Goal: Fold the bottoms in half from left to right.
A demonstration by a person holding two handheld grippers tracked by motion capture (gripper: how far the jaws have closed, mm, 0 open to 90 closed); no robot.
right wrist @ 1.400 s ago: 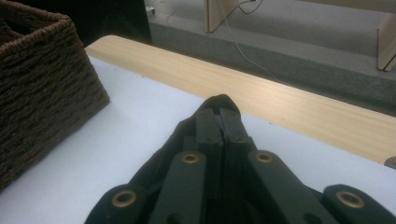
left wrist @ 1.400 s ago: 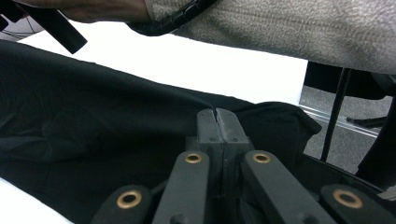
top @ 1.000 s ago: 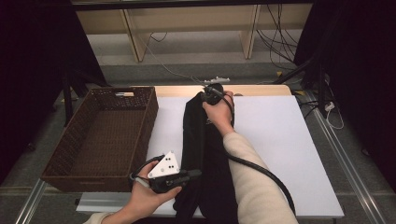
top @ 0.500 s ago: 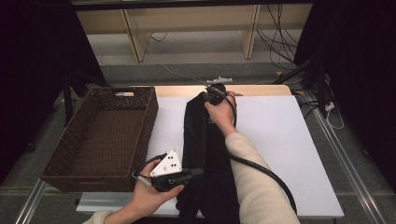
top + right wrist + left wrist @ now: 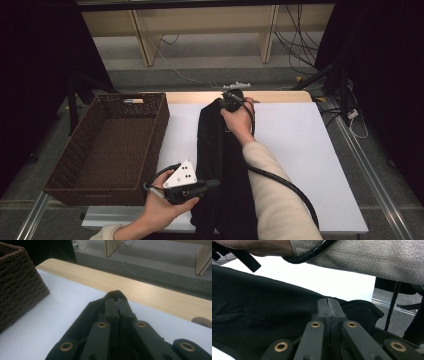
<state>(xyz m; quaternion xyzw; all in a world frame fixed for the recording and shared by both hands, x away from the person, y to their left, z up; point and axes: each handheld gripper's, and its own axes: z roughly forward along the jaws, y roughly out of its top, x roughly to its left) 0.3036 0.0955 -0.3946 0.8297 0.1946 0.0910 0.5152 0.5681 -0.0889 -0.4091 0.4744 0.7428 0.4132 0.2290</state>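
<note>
A long black garment (image 5: pixel 220 165) lies stretched along the white table top (image 5: pixel 310 150), from the far edge to the near one. My right gripper (image 5: pixel 226 100) is at its far end, jaws shut, with the black cloth (image 5: pixel 82 320) pinched and bunched around the tip (image 5: pixel 117 300). My left gripper (image 5: pixel 212 184) is at the near end, lying level and pointing right into the cloth. Its jaws (image 5: pixel 328 300) are pressed together on a fold of the garment (image 5: pixel 262 310). The right forearm in a beige sleeve (image 5: pixel 280 200) crosses over the near part of the cloth.
A dark woven basket (image 5: pixel 100 187) stands on the left part of the table, close to the garment (image 5: pixel 17 282). A strip of bare wood (image 5: pixel 280 96) runs along the table's far edge. A black cable (image 5: pixel 290 187) trails from the right gripper over the white surface.
</note>
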